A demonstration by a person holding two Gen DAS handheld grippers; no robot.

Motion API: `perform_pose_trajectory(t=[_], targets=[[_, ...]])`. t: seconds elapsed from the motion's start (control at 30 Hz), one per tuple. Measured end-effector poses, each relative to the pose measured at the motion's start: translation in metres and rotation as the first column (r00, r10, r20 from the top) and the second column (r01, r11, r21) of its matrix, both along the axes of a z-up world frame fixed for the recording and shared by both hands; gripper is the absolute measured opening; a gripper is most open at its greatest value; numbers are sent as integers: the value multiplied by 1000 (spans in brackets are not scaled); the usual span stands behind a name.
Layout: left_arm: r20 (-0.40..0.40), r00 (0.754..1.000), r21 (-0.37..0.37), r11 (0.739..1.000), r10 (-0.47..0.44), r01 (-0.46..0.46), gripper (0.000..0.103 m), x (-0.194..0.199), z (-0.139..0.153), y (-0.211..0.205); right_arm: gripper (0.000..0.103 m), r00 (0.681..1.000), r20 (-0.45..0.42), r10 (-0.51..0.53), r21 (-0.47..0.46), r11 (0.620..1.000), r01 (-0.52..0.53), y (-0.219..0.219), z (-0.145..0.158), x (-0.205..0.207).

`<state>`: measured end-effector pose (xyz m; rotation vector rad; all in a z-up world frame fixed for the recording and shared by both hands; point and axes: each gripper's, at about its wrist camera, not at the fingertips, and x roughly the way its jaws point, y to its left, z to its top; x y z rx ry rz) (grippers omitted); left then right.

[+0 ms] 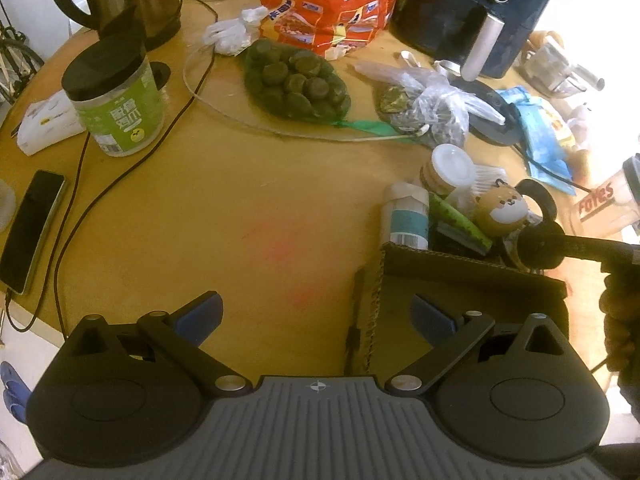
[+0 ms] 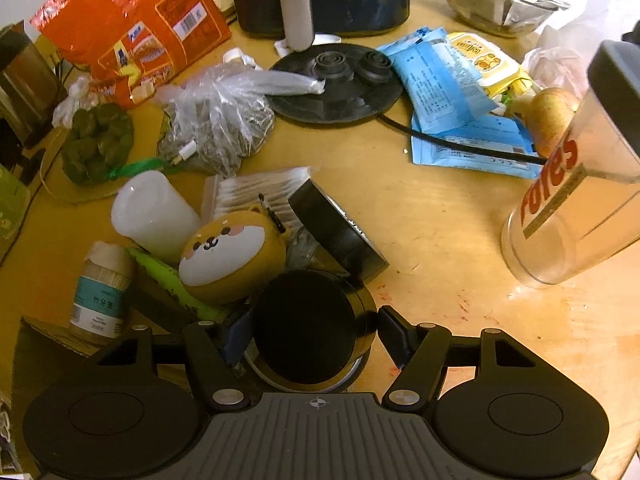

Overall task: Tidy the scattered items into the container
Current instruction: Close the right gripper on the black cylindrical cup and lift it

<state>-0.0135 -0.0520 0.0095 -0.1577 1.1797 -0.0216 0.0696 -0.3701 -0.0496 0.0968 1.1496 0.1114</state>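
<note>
A cardboard box (image 1: 460, 276) stands on the wooden table to the right, and its flap (image 2: 40, 336) shows in the right wrist view. It holds a teal-labelled bottle (image 2: 102, 292), a shiba-face toy (image 2: 232, 252), a white-lidded jar (image 2: 152, 208), cotton swabs (image 2: 260, 190) and a tilted black tin (image 2: 340, 236). My right gripper (image 2: 312, 332) is shut on a round black tin (image 2: 306, 340), its blue pads pressing on both sides, above the box's right end. In the left wrist view that tin (image 1: 536, 246) hangs over the box. My left gripper (image 1: 316, 314) is open and empty just left of the box.
A green-labelled jar (image 1: 116, 108), a phone (image 1: 32, 232) and a cable (image 1: 80, 208) lie on the left. Behind are a net of green rounds (image 1: 298, 80), an orange bag (image 1: 332, 4), an air fryer (image 1: 472, 8) and a kettle base (image 2: 336, 84). A clear tumbler (image 2: 572, 208) stands on the right.
</note>
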Motion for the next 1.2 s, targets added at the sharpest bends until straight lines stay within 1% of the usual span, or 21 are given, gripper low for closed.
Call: perform_pose_trajectory(t=[0.43, 0.6, 0.7, 0.93, 1.03, 1.2], targets=[[19, 999, -4, 999, -50, 50, 102, 7, 5, -7, 69, 998, 57, -22, 32, 999, 20, -5, 17, -17], [31, 996, -10, 996, -85, 85, 102, 11, 7, -12, 69, 994, 109, -17, 65, 998, 10, -7, 29, -27], [42, 993, -15, 994, -110, 111, 102, 14, 8, -17, 69, 990, 137, -15, 66, 998, 5, -6, 35, -32], [62, 984, 3, 986, -168, 169, 102, 20, 10, -27, 69, 982, 190, -7, 54, 999, -4, -3, 49, -45], [71, 979, 9, 982, -191, 191, 102, 26, 10, -29, 69, 979, 202, -12, 49, 999, 2, -2, 52, -50], [86, 970, 23, 973, -229, 228, 102, 37, 12, -34, 69, 977, 207, -41, 67, 997, 28, -5, 54, -59]])
